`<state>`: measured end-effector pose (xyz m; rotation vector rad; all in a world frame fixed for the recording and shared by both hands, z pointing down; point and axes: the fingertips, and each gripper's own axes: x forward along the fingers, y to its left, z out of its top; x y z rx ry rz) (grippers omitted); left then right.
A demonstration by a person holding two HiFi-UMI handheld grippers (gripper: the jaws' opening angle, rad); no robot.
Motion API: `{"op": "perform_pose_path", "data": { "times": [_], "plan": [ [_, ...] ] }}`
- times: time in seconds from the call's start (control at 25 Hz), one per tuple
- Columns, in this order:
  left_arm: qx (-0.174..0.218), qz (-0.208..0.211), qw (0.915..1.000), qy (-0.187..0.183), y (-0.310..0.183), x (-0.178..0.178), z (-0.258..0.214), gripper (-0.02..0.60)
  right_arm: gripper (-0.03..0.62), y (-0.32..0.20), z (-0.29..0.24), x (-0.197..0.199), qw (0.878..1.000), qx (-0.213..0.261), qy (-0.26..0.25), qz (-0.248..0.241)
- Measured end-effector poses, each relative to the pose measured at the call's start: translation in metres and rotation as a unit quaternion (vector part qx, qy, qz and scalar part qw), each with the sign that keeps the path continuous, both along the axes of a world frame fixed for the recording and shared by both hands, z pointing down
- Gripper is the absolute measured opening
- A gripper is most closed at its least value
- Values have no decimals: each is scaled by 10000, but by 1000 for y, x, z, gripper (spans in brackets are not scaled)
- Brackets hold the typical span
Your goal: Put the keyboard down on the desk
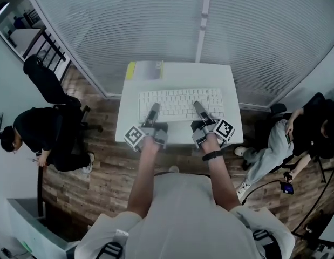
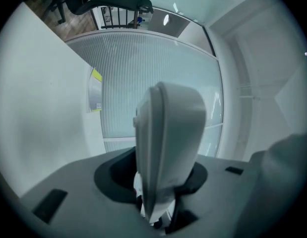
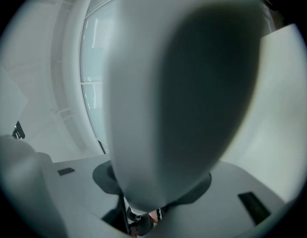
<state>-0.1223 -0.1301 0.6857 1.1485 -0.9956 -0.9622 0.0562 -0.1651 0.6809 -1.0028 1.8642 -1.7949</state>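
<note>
A white keyboard (image 1: 180, 102) lies flat along the middle of the small white desk (image 1: 177, 74) in the head view. My left gripper (image 1: 153, 111) reaches over its near edge at the left, with the upper finger resting on the keys. My right gripper (image 1: 199, 109) does the same at the right. The lower fingers are hidden under the keyboard, so both grippers look closed on its near edge. Each gripper view is filled by the grey back of one jaw, and the keyboard does not show there.
A flat grey item with a yellow edge (image 1: 146, 69) lies at the desk's far left corner and shows as the yellow-edged item (image 2: 96, 76). A blind-covered glass wall (image 1: 156, 20) stands behind the desk. One person (image 1: 32, 131) sits at the left and another person (image 1: 296, 134) at the right, on wooden floor.
</note>
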Motion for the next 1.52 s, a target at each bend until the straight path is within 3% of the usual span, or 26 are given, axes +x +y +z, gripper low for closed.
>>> {"op": "perform_pose_path", "data": {
  "times": [0.32,0.48,0.56,0.68,0.8,1.04,1.52],
  "plan": [
    [169,37,9998,56,17,6,-24,135,183,19,-29,7,9997,197,55,97],
    [943,-377,9937,-483,7,-17,-89,135,183,-6,-78,-20,9937,956,-486,-318],
    [1091,-480,9904,-695,23,-11,-102,135,183,5,-83,-15,9908,1077,-704,-409],
    [1165,-540,9885,-803,53,0,-117,135,183,33,-95,-3,9900,1094,-778,-443],
    [1309,-421,9884,-649,69,6,-144,135,183,53,-130,4,9892,1284,-614,-338],
    [1292,-397,9890,-605,65,-6,-163,135,183,51,-154,-9,9899,1250,-586,-319],
    [880,-406,9946,-382,45,0,-126,137,186,32,-119,-2,9953,864,-267,-351]
  ]
}}
